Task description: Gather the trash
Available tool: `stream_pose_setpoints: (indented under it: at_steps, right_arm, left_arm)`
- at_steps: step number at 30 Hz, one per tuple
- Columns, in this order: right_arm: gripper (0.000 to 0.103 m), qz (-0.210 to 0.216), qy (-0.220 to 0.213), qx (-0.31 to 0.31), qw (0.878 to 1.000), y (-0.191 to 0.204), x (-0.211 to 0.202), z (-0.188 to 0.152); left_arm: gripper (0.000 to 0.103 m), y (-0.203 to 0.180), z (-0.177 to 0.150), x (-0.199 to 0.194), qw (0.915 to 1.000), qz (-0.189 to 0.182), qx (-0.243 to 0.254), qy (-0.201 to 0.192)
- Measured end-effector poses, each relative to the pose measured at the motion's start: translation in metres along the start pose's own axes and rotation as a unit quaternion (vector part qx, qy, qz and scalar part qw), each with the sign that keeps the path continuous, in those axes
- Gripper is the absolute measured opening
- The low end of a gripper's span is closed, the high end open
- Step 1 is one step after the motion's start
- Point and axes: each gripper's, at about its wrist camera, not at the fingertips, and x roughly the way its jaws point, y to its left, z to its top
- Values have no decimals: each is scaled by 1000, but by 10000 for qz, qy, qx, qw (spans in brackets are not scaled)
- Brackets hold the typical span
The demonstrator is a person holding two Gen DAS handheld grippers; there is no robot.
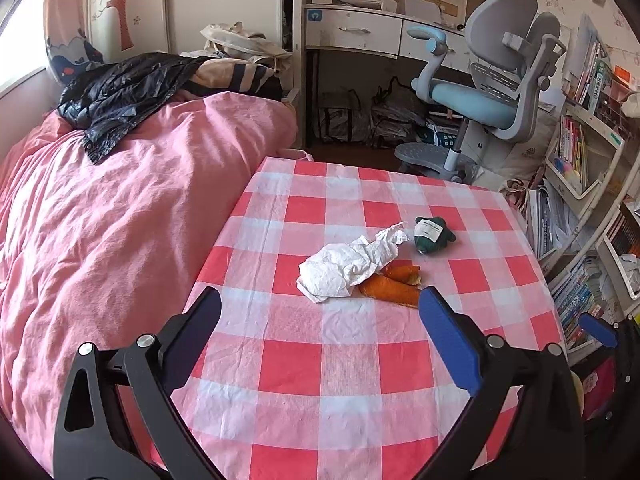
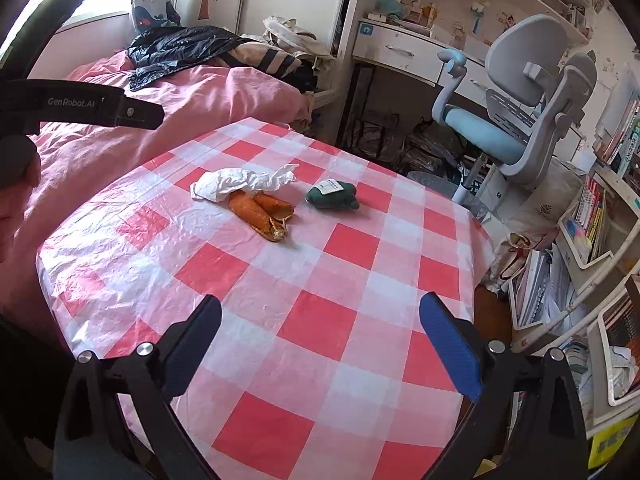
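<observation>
The left gripper (image 1: 320, 320) hangs over the near part of the table (image 1: 288, 368), its two fingers spread wide with nothing between them but checked red-and-white cloth; they touch no object. The right gripper (image 2: 320, 322) is likewise wide apart and empty above the near edge of the same table. One blue pad (image 1: 598, 330) of the right gripper shows at the right edge of the left wrist view.

Beyond the left gripper, near the middle of the table, lies the trash. Closest to its right finger are two orange carrot pieces (image 1: 394, 286) side by side. A crumpled white tissue (image 1: 348, 266) rests against them and partly over them, on their left. Just past the tissue's far tip, apart from the carrots, sits a dark green bundle (image 1: 432, 236) with a white label.

Past the table's far edge stand a blue-seated grey chair (image 1: 480, 96) and a white desk (image 1: 360, 32). A pink bed (image 1: 120, 208) flanks the table's left.
</observation>
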Motion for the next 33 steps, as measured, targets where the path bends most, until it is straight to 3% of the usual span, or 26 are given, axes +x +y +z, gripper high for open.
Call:
stream_pose_setpoints:
  at_steps: [33]
  right_arm:
    - [95,2,5,1,10000,1,0,0]
  left_arm:
    - [96,-2,-1,3,10000,-9,5,47]
